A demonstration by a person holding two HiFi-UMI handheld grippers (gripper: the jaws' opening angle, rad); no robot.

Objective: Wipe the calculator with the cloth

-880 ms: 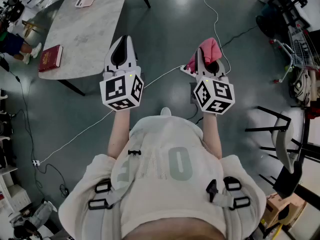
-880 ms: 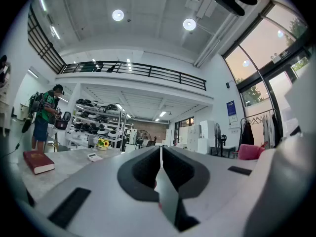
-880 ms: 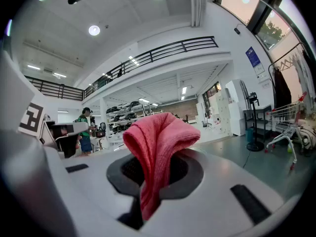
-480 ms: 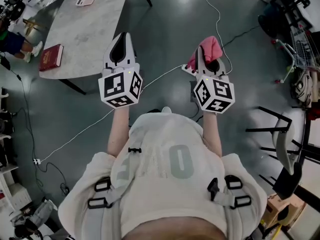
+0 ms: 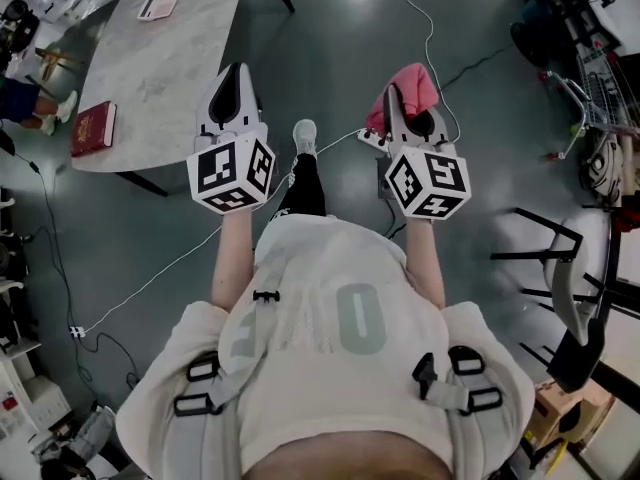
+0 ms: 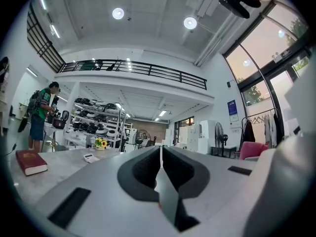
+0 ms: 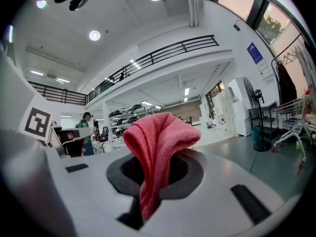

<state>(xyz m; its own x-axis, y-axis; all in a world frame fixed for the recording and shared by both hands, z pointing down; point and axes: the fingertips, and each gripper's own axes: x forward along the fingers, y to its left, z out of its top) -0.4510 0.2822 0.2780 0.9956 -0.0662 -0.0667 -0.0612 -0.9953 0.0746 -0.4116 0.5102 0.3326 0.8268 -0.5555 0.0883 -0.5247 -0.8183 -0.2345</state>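
A small pale calculator (image 5: 158, 7) lies at the far end of the grey table (image 5: 170, 68), also seen small in the left gripper view as the calculator (image 6: 90, 157). My left gripper (image 5: 229, 86) is shut and empty, held level over the table's near right edge, well short of the calculator. My right gripper (image 5: 408, 103) is shut on a pink cloth (image 5: 412, 88), held over the floor to the right of the table. In the right gripper view the cloth (image 7: 157, 147) bunches up out of the closed jaws.
A red book (image 5: 93, 128) lies near the table's left edge. White cables and a power strip (image 5: 372, 140) run over the floor. A person's shoe (image 5: 305, 135) is stepping forward between the grippers. Black chairs (image 5: 560, 268) stand at the right. A person (image 6: 39, 115) stands by shelves beyond the table.
Both grippers have moved forward a little, toward the table. A leg and shoe have swung forward between them. The cloth stays gripped in the right gripper.
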